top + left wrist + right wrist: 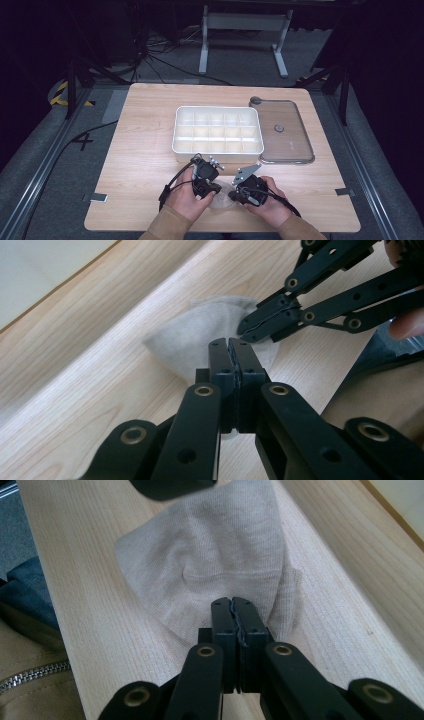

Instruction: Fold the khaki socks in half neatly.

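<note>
Beige knit cloth [210, 560], small and rumpled, lies on the pale wooden table [140, 150] at the lower centre of the high view, pinched from two sides: the left tool [233, 342] is clenched on one edge of the fabric, and the right tool [233, 602] is clenched on the opposite edge, each pair of jaws pressed together with only a thin fold between them. Behind, in the middle of the high view, stands a white compartment tray [218, 131] with its clear lid [285, 131] laid just beside it to the right. The grips look shallow, taking little more than the hem, so the cloth could slip from one side if the hands pull apart unevenly. With the two tools working so near each other, their tips could also knock together or bunch the fabric rather than spread it.
</note>
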The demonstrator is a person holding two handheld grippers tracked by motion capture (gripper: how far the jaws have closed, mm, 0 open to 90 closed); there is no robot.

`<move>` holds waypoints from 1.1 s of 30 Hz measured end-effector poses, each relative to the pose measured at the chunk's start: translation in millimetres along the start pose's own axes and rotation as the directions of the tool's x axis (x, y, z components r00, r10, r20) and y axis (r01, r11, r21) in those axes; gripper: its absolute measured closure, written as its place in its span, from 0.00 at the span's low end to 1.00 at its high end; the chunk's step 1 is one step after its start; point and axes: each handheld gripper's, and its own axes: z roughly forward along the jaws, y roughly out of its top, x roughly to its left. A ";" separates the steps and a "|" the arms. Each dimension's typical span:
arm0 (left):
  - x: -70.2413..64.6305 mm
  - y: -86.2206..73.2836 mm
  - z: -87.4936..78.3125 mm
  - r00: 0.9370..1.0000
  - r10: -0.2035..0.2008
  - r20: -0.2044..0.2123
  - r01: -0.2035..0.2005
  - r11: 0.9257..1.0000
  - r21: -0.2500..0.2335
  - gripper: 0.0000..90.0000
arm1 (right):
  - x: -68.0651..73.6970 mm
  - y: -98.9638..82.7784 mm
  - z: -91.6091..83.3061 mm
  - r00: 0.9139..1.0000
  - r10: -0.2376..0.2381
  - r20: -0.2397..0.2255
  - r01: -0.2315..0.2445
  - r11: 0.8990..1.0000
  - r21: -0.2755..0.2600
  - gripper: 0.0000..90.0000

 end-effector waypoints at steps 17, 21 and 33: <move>14.5 -3.1 29.1 0.997 -0.070 -0.024 0.072 0.994 0.078 0.99 | -1.2 -1.9 -0.8 1.000 -0.002 -0.007 0.002 1.000 -0.007 0.99; 19.6 -5.0 34.8 0.996 -0.083 -0.014 0.084 0.991 0.104 0.99 | -2.5 -2.4 -1.2 1.000 0.002 -0.010 -0.002 1.000 -0.007 0.99; 22.6 -8.1 26.1 0.997 -0.079 0.012 0.078 0.993 0.089 0.95 | -5.5 -4.5 -2.4 1.000 0.016 -0.007 -0.016 1.000 -0.006 0.98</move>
